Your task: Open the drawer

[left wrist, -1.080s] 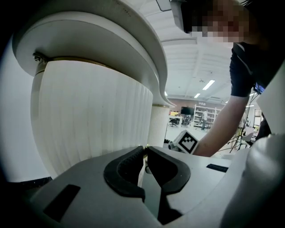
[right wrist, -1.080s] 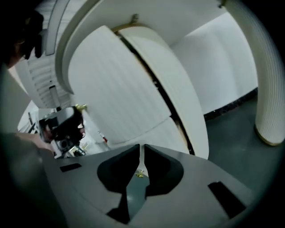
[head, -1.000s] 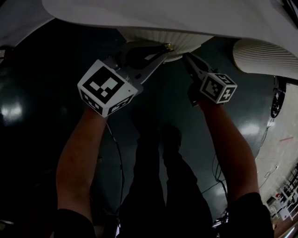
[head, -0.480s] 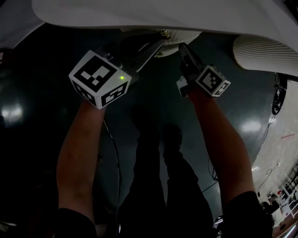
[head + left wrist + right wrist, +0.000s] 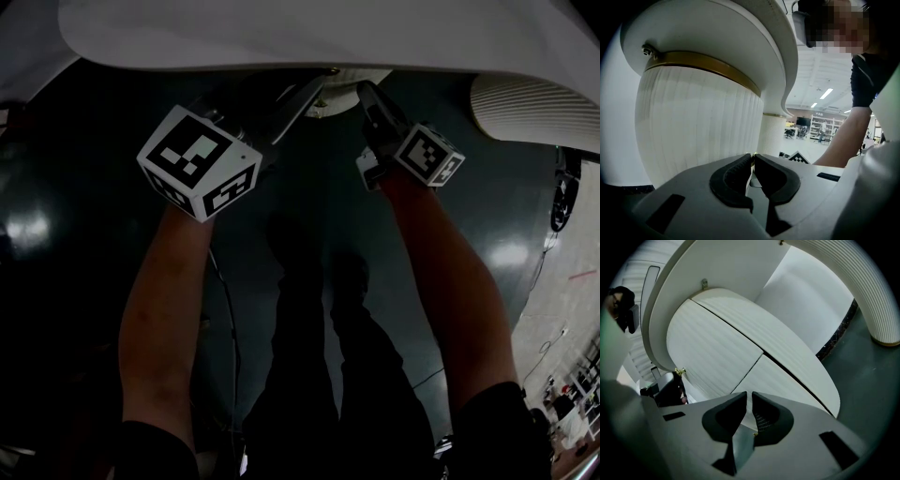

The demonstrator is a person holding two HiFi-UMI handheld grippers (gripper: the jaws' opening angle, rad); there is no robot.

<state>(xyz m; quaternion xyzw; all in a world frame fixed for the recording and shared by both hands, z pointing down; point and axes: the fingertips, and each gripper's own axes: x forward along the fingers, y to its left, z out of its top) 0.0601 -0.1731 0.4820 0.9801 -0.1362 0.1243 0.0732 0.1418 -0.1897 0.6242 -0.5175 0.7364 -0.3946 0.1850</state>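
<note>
Under the desktop [image 5: 281, 37], left gripper [image 5: 752, 157] pinches the drawer [image 5: 717, 343] by its tiny knob [image 5: 679, 371], liable to slip; right gripper [image 5: 749, 397] idles ajar.

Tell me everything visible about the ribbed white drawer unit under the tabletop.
The drawer unit is a curved white body, finely ribbed and matte, tucked beneath a smooth white tabletop. Dark seams split its face into panels. A gold band rims its top. A small gold knob juts from one panel, and the left tool is shut on it.
</note>
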